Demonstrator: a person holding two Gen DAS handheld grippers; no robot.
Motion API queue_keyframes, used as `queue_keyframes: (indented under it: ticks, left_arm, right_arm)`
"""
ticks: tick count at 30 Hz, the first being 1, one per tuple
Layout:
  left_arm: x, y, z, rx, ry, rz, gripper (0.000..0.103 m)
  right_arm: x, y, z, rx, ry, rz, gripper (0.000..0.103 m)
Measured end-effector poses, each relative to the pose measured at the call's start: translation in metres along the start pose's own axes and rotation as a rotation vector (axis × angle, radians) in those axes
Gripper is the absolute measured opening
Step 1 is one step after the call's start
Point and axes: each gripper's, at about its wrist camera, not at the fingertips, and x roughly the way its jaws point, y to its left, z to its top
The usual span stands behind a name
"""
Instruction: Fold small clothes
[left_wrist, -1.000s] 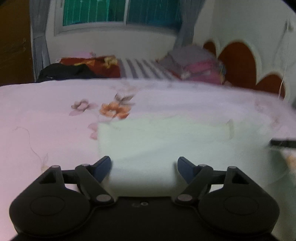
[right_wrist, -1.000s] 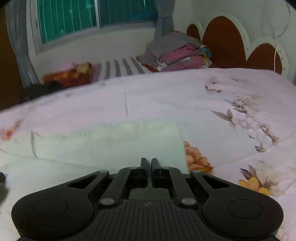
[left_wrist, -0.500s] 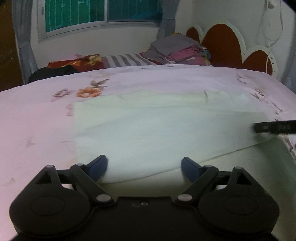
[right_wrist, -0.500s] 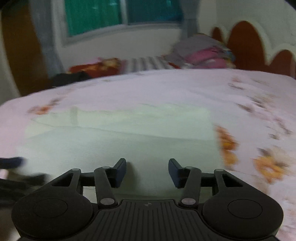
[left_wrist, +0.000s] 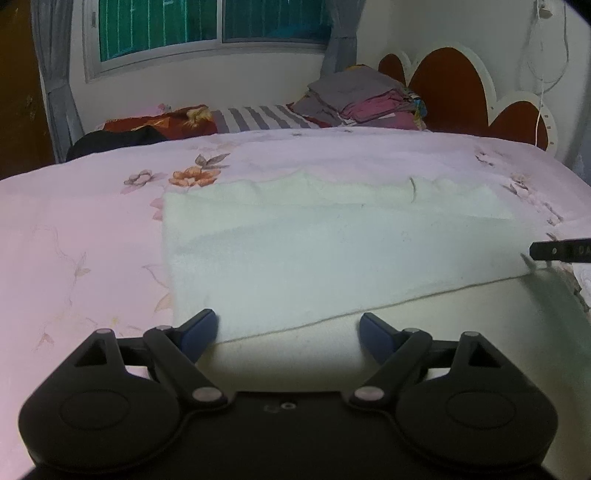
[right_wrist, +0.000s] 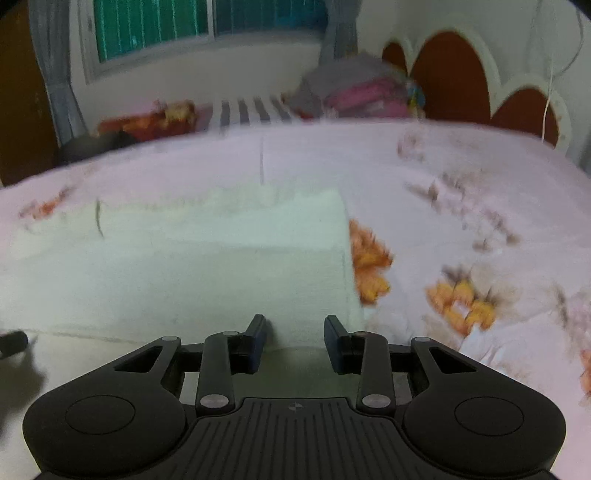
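A pale cloth (left_wrist: 332, 251) lies folded on the bed (left_wrist: 74, 236). Over its near edge, the left hand-held gripper (left_wrist: 288, 330) is closing slightly, gaping wide; the right hand-held gripper (right_wrist: 294, 338) is closing, ungripped.

pale cloth (left_wrist: 332, 258) folded flat on bed

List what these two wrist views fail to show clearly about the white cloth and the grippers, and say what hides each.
- white cloth, left wrist view: its near part is hidden behind the left gripper.
- Right wrist view: motion blur smears the cloth's far edge.
- right gripper: jaws closing, cloth edge between them; contact unclear through blur.
- Left wrist view: frame edge crops the right gripper to one fingertip.
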Motion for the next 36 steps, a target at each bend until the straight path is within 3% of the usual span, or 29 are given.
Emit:
queue_keyframes:
  ticks: [2, 4, 12, 19, 20, 22, 36]
  left_arm:
    - [0.001, 0.0, -0.002, -0.001, 0.0, 0.004, 0.084]
    - [-0.001, 0.0, -0.003, -0.004, 0.003, 0.008, 0.084]
    - [-0.016, -0.001, -0.008, -0.023, 0.027, 0.055, 0.087]
    - [-0.047, -0.014, -0.019, 0.004, 0.006, 0.11, 0.096]
    - [-0.053, -0.017, -0.023, 0.011, 0.008, 0.123, 0.096]
    - [-0.064, -0.022, -0.031, 0.016, 0.008, 0.133, 0.096]
    - [-0.166, -0.056, -0.108, -0.017, 0.011, 0.163, 0.088]
  right_arm:
    - [0.001, -0.003, -0.001, 0.016, 0.01, 0.022, 0.035]
    - [0.016, -0.005, -0.007, 0.026, 0.091, 0.014, 0.035]
    - [-0.003, -0.014, -0.01, 0.065, 0.078, 0.056, 0.035]
    - [-0.04, -0.034, -0.018, 0.079, 0.074, 0.12, 0.036]
    - [-0.047, -0.04, -0.021, 0.086, 0.075, 0.131, 0.038]
    - [-0.059, -0.05, -0.027, 0.107, 0.066, 0.151, 0.057]
    - [-0.172, -0.121, -0.111, 0.137, 0.03, 0.21, 0.057]
